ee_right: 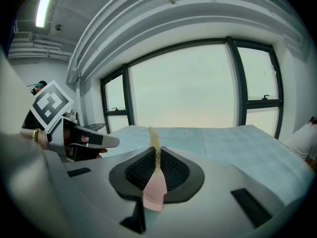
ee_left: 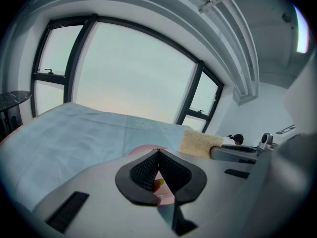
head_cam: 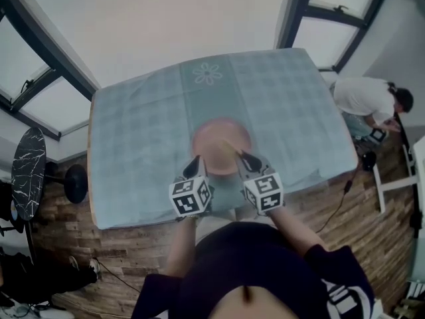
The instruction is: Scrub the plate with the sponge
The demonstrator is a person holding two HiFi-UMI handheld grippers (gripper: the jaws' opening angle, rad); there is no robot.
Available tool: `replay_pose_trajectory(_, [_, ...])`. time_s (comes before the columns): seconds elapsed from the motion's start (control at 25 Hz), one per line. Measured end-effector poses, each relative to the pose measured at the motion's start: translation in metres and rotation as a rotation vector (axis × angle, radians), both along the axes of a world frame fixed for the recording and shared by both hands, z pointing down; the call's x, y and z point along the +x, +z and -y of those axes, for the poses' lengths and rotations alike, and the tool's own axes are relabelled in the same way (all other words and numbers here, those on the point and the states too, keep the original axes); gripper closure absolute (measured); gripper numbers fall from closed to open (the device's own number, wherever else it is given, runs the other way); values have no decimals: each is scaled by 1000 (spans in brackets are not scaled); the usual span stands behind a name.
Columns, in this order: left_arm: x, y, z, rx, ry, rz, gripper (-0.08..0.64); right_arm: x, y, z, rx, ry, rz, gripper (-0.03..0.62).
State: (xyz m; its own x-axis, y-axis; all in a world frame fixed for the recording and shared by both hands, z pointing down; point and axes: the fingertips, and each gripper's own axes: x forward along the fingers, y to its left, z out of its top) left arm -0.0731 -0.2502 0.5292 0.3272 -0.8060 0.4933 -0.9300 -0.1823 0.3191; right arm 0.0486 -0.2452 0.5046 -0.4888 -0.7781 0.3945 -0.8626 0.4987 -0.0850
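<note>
Head view steeply down over plate (head_cam: 221, 138); gripper views low across shared table (ee_left: 74, 128).

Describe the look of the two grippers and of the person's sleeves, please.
The left gripper and the right gripper both have smooth, light grey bodies. Each carries a white cube printed with black square markers. Their fingers are black and ribbed on the inner side. The person's sleeves are dark.

Round, shallow pink plate (head_cam: 221, 141) at the centre of the head view, lower rim pinched by the left gripper (head_cam: 197, 159), coarse pale tan sponge (ee_left: 199, 144) with pink backing, held on edge in the right gripper (head_cam: 240, 157), at the plate's lower right edge
</note>
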Motion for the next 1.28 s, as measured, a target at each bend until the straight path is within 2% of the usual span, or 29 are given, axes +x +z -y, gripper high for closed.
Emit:
replay_pose_trajectory(0.56, [-16,23,59,-43,27,33,551,-12,37,79,-32,-6,-125,557])
replay_pose_trajectory(1.12, [-31,49,84,-118,-18,11,552,-15,99,129,-92,-66,-367,557])
replay_pose_trajectory(1.28, [-32,56,85,-138,-21,7,551,-19,114,139,-101,-82,-405,557])
